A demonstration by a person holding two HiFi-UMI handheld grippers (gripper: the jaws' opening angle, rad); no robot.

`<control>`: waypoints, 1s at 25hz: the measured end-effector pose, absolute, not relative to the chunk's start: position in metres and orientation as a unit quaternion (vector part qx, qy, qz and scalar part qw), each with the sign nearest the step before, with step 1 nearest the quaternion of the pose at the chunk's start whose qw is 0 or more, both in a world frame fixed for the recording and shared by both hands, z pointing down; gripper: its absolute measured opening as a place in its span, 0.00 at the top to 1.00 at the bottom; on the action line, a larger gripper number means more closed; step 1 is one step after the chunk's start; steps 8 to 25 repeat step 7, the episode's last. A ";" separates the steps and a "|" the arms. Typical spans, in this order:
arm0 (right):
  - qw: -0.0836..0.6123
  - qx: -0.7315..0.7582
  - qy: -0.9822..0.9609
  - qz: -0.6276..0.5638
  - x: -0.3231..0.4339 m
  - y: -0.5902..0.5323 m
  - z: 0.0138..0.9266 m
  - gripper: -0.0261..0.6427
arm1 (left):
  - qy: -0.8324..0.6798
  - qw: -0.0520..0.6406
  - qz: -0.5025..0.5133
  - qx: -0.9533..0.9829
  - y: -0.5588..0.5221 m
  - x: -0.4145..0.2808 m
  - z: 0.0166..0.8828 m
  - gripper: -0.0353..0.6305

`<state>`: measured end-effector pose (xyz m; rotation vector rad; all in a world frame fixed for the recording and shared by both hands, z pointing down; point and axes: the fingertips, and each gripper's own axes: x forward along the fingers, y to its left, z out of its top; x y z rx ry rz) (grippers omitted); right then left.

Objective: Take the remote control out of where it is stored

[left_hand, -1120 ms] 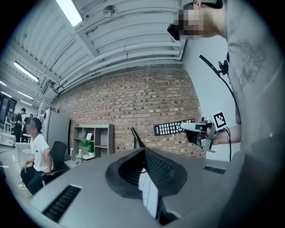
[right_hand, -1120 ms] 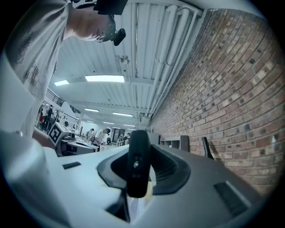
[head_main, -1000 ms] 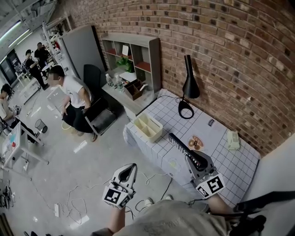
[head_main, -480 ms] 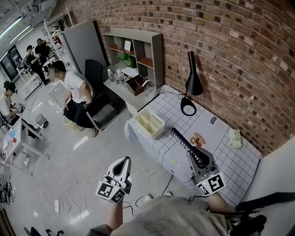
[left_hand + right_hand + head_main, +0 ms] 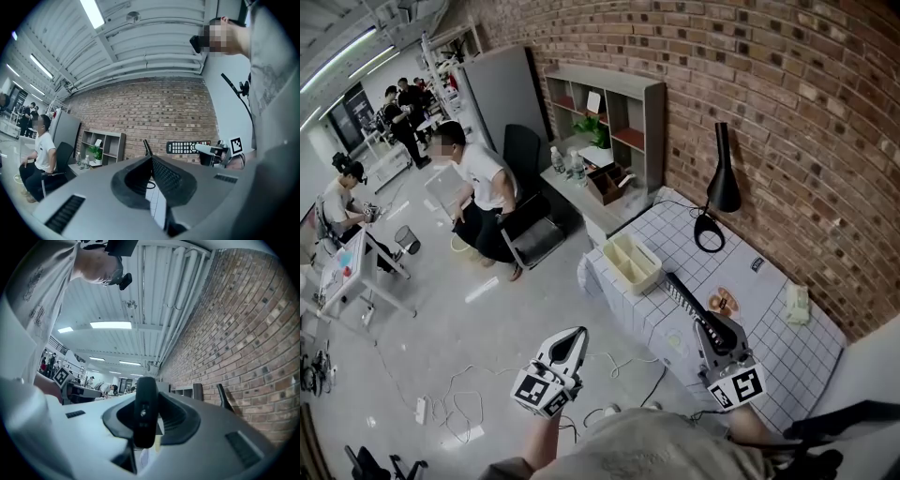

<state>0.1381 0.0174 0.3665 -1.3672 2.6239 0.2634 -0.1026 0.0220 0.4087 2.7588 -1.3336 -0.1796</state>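
Table [image 5: 787, 347] filled the lower right of the head view, a cream bin [image 5: 630, 264] at its upper left end. The long black remote [image 5: 686, 298] hung above it, right of the bin, pinched at its near end by the right gripper [image 5: 719, 339]. The left gripper [image 5: 565, 349], bottom centre, was empty, jaws pressed together. The remote looked light, rigid and smooth, likely to pivot when held by one end; a hold nearer its middle seemed safer.

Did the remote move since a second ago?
No. The remote in the right claw still sticks out over the checked table, its tip close to the tray, same as before.
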 end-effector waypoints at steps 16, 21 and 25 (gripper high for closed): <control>0.084 -0.449 0.885 0.095 0.127 0.012 0.366 0.82 | -0.444 0.041 -0.062 0.893 0.019 -0.115 0.403 0.94; 0.084 -0.449 0.885 0.095 0.127 0.012 0.366 0.82 | -0.444 0.041 -0.062 0.893 0.019 -0.115 0.403 0.94; 0.084 -0.449 0.885 0.095 0.127 0.012 0.366 0.82 | -0.444 0.041 -0.062 0.893 0.019 -0.115 0.403 0.94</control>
